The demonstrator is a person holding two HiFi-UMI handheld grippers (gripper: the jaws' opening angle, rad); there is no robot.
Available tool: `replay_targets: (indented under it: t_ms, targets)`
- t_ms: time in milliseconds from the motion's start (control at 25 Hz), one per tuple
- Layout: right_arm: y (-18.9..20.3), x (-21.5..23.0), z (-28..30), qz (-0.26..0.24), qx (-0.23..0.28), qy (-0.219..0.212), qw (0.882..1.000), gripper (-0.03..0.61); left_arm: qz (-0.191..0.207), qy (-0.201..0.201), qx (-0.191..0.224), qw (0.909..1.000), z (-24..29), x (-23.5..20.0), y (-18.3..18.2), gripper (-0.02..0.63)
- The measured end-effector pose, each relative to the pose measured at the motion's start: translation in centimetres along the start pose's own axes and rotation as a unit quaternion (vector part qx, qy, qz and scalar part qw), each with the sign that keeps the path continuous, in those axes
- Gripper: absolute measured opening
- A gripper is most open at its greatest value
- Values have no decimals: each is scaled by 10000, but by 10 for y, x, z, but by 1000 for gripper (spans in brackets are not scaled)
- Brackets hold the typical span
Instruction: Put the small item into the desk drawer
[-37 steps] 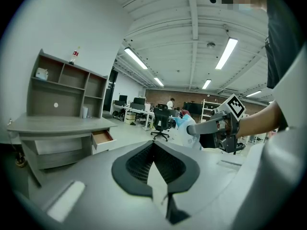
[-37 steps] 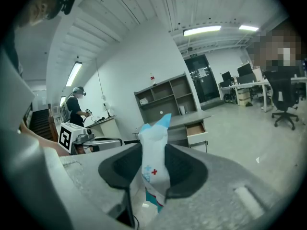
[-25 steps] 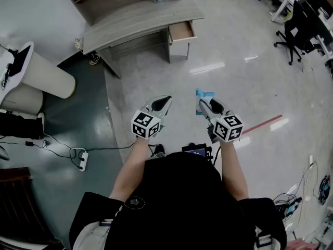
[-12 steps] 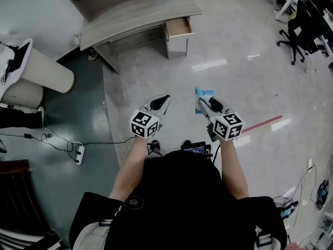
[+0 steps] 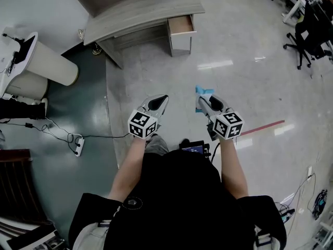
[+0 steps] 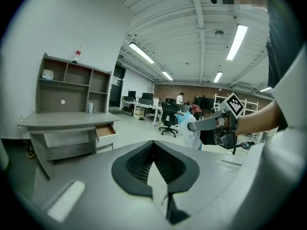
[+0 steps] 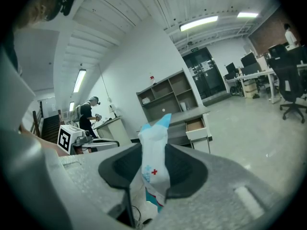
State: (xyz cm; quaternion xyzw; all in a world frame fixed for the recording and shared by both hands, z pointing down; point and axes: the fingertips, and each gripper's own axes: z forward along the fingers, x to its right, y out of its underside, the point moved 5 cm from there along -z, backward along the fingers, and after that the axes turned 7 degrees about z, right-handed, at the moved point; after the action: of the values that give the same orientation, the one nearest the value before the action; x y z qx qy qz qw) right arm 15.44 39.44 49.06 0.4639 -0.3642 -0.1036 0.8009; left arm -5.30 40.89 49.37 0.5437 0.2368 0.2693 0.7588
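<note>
Right gripper [image 5: 205,101] clamped on packet [image 7: 154,159], packet standing tall between pads, top poking past tips. Left gripper [image 5: 159,102] pinched together, empty. Open drawer [image 5: 182,23] dead ahead, well apart across floor, more in line with right hand. Guess: walk-up first.

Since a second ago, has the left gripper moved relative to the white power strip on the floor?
Yes, slightly: in the head view the left gripper has shifted down the picture relative to the power strip.
</note>
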Motion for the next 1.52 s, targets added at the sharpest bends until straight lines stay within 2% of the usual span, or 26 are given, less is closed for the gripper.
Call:
replay_targets:
  t_ms: [240,560,1520]
  targets:
    - [-3,3,6,-8,-44,-53,10000,150,-69,-52,-3,10000,5,-5,2,0]
    - [-16,17,18,-29,-45,124,9999,150,-155,89,64,9998,30,-23,0,0]
    - [-81,35,139,44,23,686,9976,150,-267,703,96,9971,103,-160,-27,0]
